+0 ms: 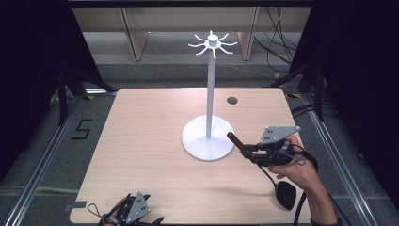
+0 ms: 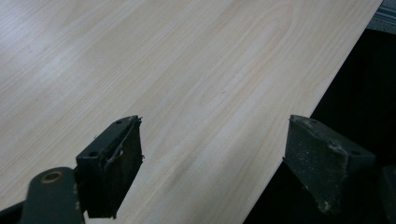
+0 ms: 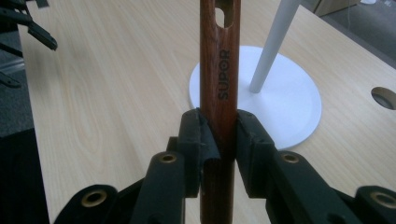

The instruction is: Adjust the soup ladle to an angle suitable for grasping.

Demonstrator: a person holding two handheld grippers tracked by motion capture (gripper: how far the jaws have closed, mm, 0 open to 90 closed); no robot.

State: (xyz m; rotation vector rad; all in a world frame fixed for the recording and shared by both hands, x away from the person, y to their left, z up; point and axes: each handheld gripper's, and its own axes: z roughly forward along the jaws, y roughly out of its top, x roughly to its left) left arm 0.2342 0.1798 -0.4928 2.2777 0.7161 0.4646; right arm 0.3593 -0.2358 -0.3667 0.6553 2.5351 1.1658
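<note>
Clamped between the right tongs [image 3: 219,140], the wooden-handled ladle [image 3: 219,70] runs lengthwise.

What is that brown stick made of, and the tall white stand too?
The brown stick, a utensil handle held in the right gripper, looks like polished wood: reddish grain streaks, a printed word and a hanging slot. The white stand seems to be painted metal or plastic; it is smooth, matte and evenly white, so I cannot say which.
</note>
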